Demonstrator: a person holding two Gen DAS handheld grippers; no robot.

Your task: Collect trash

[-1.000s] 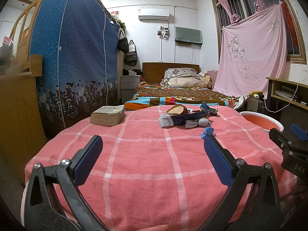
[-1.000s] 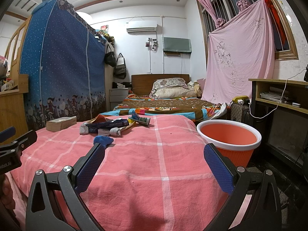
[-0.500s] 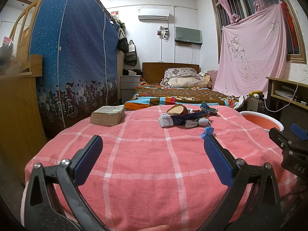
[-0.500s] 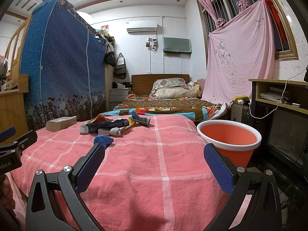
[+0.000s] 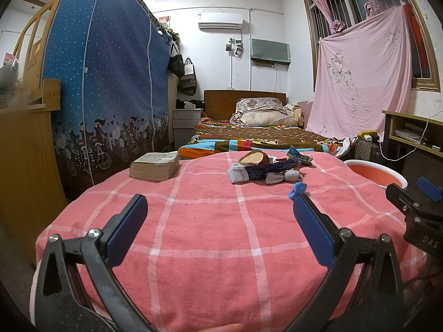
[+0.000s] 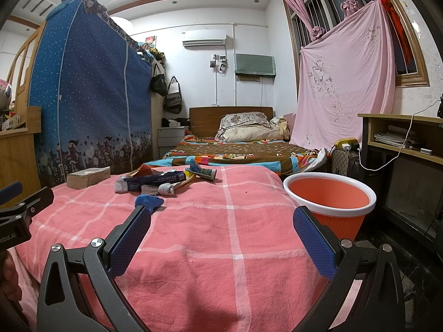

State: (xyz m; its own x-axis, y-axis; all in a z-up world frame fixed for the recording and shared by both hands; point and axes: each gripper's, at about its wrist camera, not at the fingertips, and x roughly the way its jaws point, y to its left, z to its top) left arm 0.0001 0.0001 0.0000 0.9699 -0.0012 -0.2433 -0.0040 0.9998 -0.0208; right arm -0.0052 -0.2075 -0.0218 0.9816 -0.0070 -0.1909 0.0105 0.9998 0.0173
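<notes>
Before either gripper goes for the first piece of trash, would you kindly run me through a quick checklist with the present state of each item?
1. Left gripper open and holding nothing: ok.
2. Right gripper open and holding nothing: ok.
3. Trash in view on the pink cloth: ok; the wrappers lie in a loose pile, with a blue scrap nearest.
4. Bin upright and open beside the table: ok.
5. Book apart from the pile, so it should not be swept along: ok.
6. Bin empty enough to take everything: cannot tell; its bottom is hidden.
</notes>
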